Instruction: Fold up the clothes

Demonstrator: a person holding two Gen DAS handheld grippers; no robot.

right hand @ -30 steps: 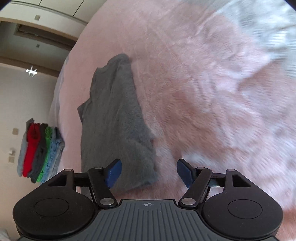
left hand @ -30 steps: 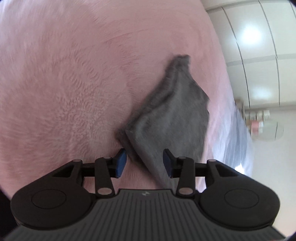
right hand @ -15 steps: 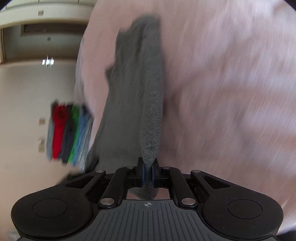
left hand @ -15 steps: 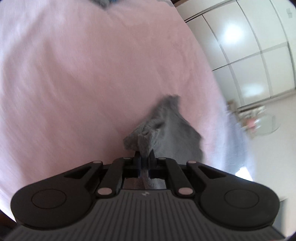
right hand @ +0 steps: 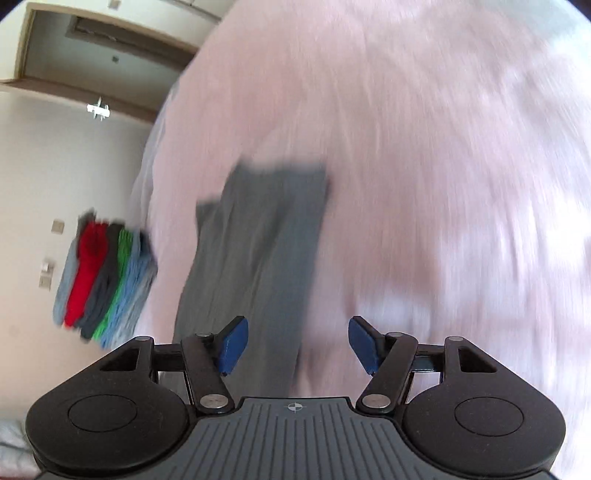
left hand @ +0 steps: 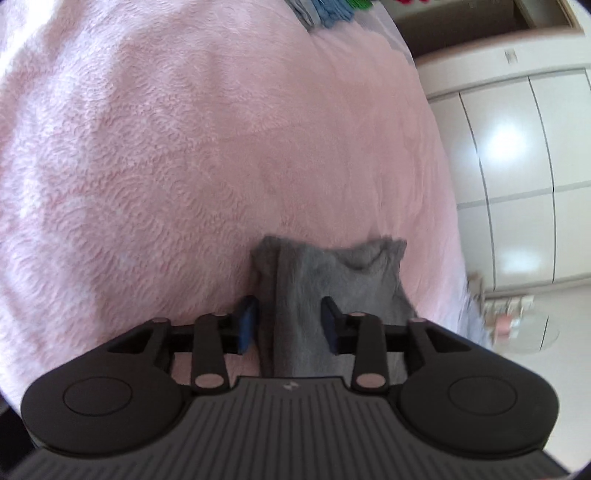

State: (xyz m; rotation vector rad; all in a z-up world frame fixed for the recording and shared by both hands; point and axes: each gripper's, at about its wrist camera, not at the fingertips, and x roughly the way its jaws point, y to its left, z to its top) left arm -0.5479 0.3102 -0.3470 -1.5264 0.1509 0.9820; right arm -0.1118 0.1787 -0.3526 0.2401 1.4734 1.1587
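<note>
A grey garment (left hand: 332, 288) lies folded into a narrow strip on the pink blanket (left hand: 184, 147). In the left wrist view my left gripper (left hand: 290, 326) is opening, and the near end of the garment lies between its blue pads without being pinched. In the blurred right wrist view the grey garment (right hand: 258, 251) stretches away from my right gripper (right hand: 299, 345). That gripper's jaws are opening wide, with the strip's right edge under the gap and neither pad touching cloth.
A stack of folded clothes (right hand: 107, 280) in grey, red, green and blue sits at the blanket's far end, also glimpsed as coloured clothes (left hand: 325, 11). White wardrobe doors (left hand: 517, 166) stand beyond the bed's right edge, with a small table (left hand: 517, 325).
Both grippers closed on the garment's ends half a second ago, carried the fold across, and now stand apart from the cloth. The garment has gone from a broad shape to a narrow strip.
</note>
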